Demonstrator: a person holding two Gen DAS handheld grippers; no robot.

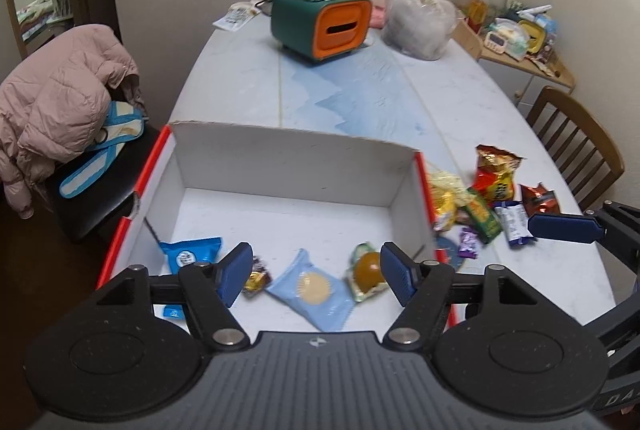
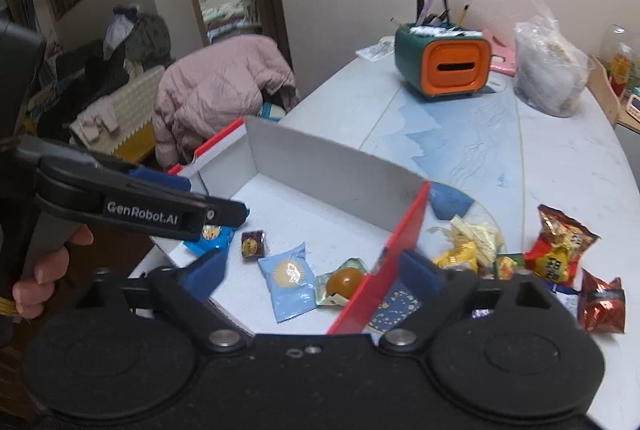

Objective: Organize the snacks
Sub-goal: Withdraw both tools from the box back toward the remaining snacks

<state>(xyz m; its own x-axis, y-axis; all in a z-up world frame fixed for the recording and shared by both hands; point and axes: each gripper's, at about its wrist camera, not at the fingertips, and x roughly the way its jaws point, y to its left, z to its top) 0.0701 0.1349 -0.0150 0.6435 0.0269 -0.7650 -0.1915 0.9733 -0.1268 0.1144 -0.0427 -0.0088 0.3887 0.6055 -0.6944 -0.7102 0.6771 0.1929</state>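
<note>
Left wrist view: the left gripper (image 1: 316,276) hovers over the white box (image 1: 294,162), jaws spread wide and empty, above a light-blue packet (image 1: 314,292) and a jelly cup (image 1: 366,270). More snacks (image 1: 486,196) lie on the worktop (image 1: 460,82) beside the box.

Right wrist view: the right gripper (image 2: 316,270) straddles the box's red wall (image 2: 384,262), jaws wide apart, holding nothing.

box (image 1: 404,166): white, red edge | pouch (image 1: 316,290): pale blue | organizer (image 1: 320,26): green, orange
</note>
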